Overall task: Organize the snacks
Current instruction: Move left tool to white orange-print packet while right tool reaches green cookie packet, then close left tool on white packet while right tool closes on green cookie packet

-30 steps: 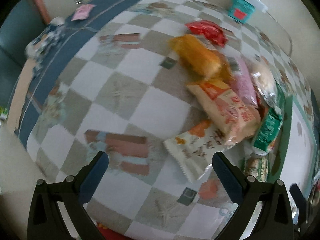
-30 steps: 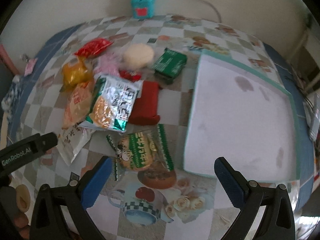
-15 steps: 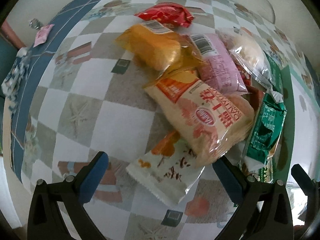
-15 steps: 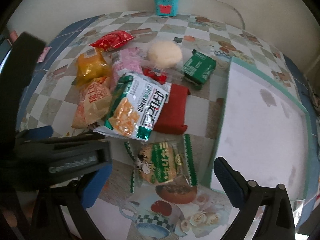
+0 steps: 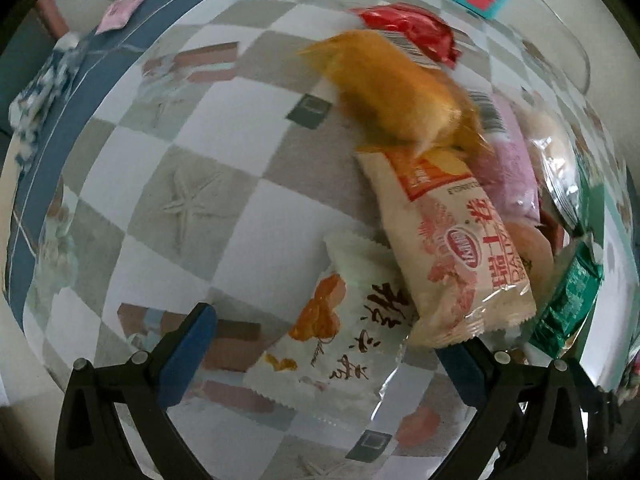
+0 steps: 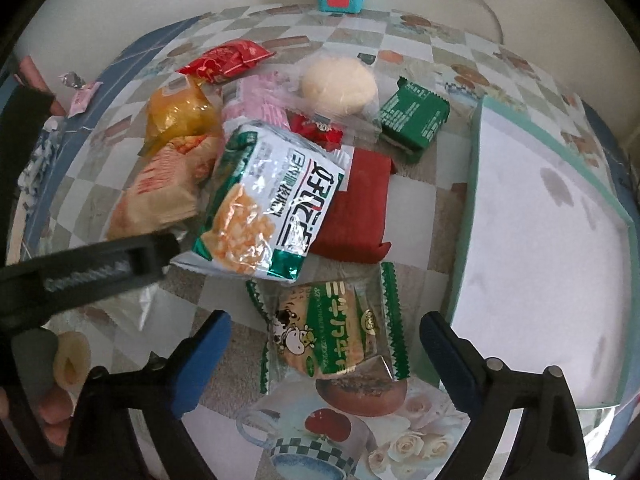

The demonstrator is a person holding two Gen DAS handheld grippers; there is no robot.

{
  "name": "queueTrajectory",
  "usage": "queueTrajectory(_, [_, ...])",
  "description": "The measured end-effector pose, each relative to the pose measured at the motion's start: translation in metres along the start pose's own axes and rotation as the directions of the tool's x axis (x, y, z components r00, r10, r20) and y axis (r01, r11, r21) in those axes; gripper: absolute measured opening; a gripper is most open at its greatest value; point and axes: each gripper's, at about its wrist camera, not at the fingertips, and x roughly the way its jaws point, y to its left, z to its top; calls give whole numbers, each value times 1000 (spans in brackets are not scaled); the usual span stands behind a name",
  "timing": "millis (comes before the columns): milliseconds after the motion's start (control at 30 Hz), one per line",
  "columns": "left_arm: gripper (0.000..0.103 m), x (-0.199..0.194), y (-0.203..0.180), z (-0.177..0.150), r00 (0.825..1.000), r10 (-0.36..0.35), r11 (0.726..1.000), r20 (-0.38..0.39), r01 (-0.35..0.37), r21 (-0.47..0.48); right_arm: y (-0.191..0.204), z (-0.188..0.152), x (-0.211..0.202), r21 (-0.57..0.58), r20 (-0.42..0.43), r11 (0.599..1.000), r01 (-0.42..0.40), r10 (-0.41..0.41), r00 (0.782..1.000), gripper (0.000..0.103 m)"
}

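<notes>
Over the last second the left gripper has advanced from bare checkered cloth toward the snack pile, and its wrist view now shows the white packet with brown script lying between its blue fingers. The fingers are spread wide and touch nothing; the right-hand finger sits partly under the lower end of the cream-and-orange packet, which overlaps the white packet's upper edge. Half a second ago the pile was nearer the centre of that view; the camera has since shifted so the pile sits to the right, and the yellow packet is blurred by motion. In the right wrist view the left tool now reaches in from the left edge, its tip close to the silver-and-green packet. The right gripper has barely moved: its fingers are spread and empty above the green biscuit packet, which lies on the table just beside the white tray. No snack has been lifted, and the tray holds nothing, so sorting is judged to be at its first pick. The overlap suggests a risk that closing on the white packet will drag the cream-and-orange packet along.
</notes>
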Motion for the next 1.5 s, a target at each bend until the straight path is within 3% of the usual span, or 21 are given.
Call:
queueTrajectory(167, [103, 0, -7, 3, 1000, 9, 1000, 4, -9, 26, -1, 1, 1, -4, 3, 1000, 3, -3, 1000, 83])
queueTrajectory(233, [101, -4, -13, -14, 1000, 9, 999, 10, -10, 47, -3, 0, 4, 0, -13, 1000, -6, 6, 1000, 77])
queueTrajectory(567, [63, -16, -53, -31, 999, 17, 993, 50, -23, 117, -4, 1, 3, -8, -18, 1000, -22, 22, 1000, 69])
queueTrajectory(700, [61, -24, -49, -41, 999, 8, 995, 36, -11, 95, 3, 0, -1, -20, -13, 999, -27, 27, 1000, 60])
queueTrajectory(867, [60, -20, -42, -47, 999, 7, 997, 33, -9, 76, 4, 0, 0, -29, -29, 999, -23, 22, 999, 60])
queueTrajectory(967, [54, -8, -30, -61, 1000, 3, 998, 29, -4, 60, 3, 0, 1, -21, -28, 1000, -14, 14, 1000, 66])
queueTrajectory(1100, [53, -4, -25, -71, 1000, -5, 999, 22, 4, 38, -7, 5, 7, 18, -40, 999, -27, 28, 999, 74])
queueTrajectory(1333, [54, 1, -9, -84, 1000, -6, 1000, 17, 6, 9, -18, 0, 12, 29, -65, 997, -68, 70, 995, 75])
queueTrajectory(1500, [55, 2, -15, -82, 1000, 6, 1000, 18, -7, 16, -7, -1, 8, -20, -64, 997, -72, 71, 995, 65])
